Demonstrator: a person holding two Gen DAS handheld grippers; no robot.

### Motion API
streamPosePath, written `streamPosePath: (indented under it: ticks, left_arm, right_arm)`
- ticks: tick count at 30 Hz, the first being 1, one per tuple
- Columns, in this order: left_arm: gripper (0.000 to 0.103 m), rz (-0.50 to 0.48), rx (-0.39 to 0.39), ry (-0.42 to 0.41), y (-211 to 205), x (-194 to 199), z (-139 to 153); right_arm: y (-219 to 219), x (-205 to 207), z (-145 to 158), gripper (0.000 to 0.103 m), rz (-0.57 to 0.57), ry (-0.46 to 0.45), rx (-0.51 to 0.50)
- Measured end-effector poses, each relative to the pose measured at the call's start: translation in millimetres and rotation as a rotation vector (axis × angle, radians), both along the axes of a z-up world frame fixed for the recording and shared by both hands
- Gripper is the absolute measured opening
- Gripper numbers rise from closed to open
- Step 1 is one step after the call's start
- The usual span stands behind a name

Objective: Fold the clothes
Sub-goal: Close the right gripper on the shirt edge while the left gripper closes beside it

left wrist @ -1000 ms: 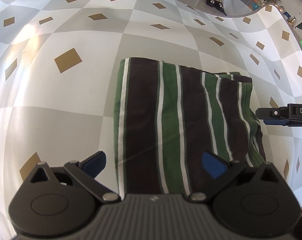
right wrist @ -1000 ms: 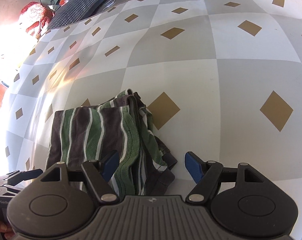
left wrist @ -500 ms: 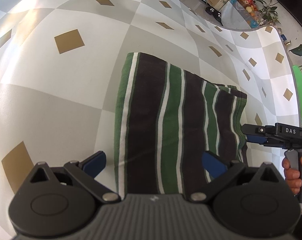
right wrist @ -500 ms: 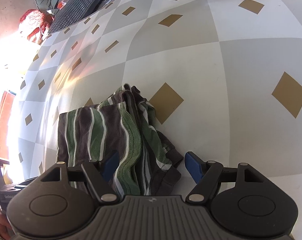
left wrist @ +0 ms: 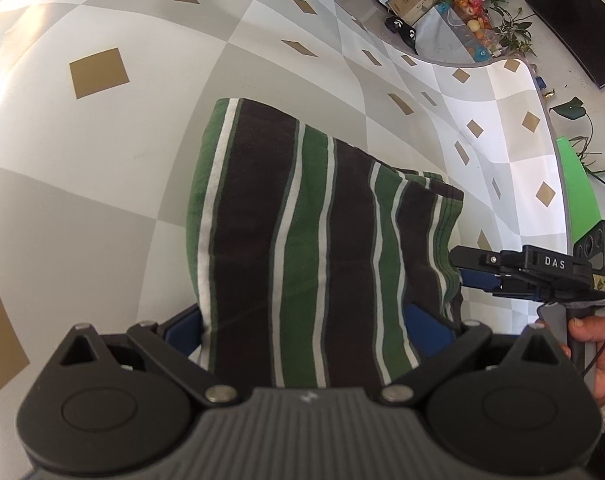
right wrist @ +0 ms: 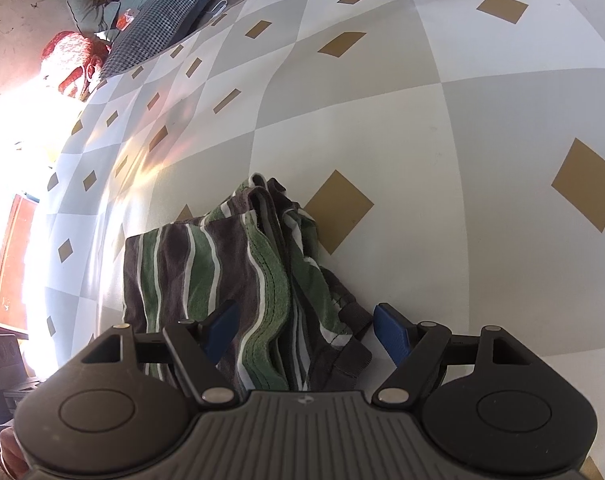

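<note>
Folded striped garment [left wrist: 302, 240] on checkered cloth [left wrist: 122, 168]. Left gripper [left wrist: 302, 326] spread wide around its near edge. Right gripper [left wrist: 468, 270] beside its right edge.

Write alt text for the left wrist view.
A folded green, brown and white striped garment lies on a checkered tablecloth, between the open left gripper fingers. The right gripper reaches in at its right edge.

left tongs [left wrist: 302, 320] advanced | now straddle folded striped garment [left wrist: 302, 232] near edge
</note>
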State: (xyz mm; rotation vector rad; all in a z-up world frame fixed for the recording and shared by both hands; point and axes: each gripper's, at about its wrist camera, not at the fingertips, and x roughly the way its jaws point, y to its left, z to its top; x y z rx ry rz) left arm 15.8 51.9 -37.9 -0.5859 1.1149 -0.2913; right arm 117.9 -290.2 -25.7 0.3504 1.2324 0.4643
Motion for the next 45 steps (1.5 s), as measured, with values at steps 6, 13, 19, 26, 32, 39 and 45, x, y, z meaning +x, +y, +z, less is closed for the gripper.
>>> streamPosePath:
  ticks: [6, 13, 19, 26, 32, 39, 45]
  left_arm:
    - [0.103, 0.011, -0.054, -0.01, 0.7, 1.0, -3.7]
    - [0.103, -0.027, -0.007, -0.031, -9.8, -2.3, -0.4]
    - [0.103, -0.021, 0.006, -0.025, -4.5, -4.6, 0.4]
    - [0.103, -0.017, -0.004, -0.038, -4.5, -5.1, -1.5]
    - [0.103, -0.001, -0.048, -0.048, -4.3, -4.1, -3.8]
    - [0.103, -0.068, -0.012, -0.083, -20.9, -7.2, -2.2]
    - [0.102, -0.126, 0.001, -0.114, -35.5, -10.6, -1.7]
  right_arm:
    - [5.7, -0.9, 0.1, 0.075, 0.018, -0.024, 0.002]
    - [15.8, -2.0, -0.9, 0.075, 0.049, -0.039, 0.014]
    - [13.9, 1.4, -2.2, 0.072, 0.06, -0.024, 0.032]
    - [13.0, 1.2, -2.8, 0.072, 0.072, -0.039, 0.037]
    - [21.4, -4.3, -0.9, 0.071, 0.114, -0.081, -0.01]
    - [40.1, -9.4, -4.4, 0.052, 0.191, -0.058, 0.015]
    - [38.5, -7.1, -6.2, 0.051, 0.172, -0.045, 0.034]
